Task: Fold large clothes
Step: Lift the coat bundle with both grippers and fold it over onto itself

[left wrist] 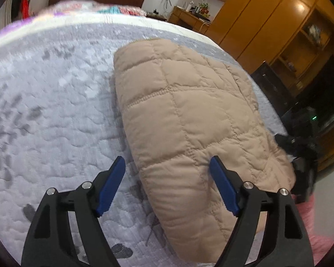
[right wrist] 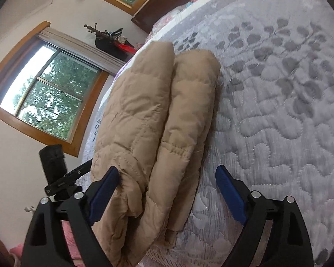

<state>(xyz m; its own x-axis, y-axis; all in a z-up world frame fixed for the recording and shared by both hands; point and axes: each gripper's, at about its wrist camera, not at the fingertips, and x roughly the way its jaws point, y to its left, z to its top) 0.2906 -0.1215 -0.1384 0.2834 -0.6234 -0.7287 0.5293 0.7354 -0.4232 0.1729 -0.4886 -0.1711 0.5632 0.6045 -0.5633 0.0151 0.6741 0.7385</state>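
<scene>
On my left view, the left gripper [left wrist: 167, 166] hangs with its blue pads spread wide and nothing pinched between them. Below it is the grey quilted bedspread [left wrist: 55, 111], and the tan quilted coat [left wrist: 189, 115] lies on it as a long padded bundle, running away from me towards the head of the bed. The coat's near left edge sits under the gap between my pads; the right pad is over the padding, the left pad over bare bedspread. Past the coat's right side I can make out the black body of the other tool.

On my right view, the right gripper [right wrist: 167, 178] is likewise spread, gripping nothing. The coat [right wrist: 149, 115] shows here as two thick layers lying side by side, its near end between my pads, with the left pad just beside or grazing the fabric, I cannot tell which.

I judge the coat already doubled lengthwise and released, so the step in hand is setting up the next fold. To do it well, I would bring each gripper low to a near corner, bite through all layers rather than the top shell alone, then lift both ends together so the slippery padding does not slide apart.
</scene>
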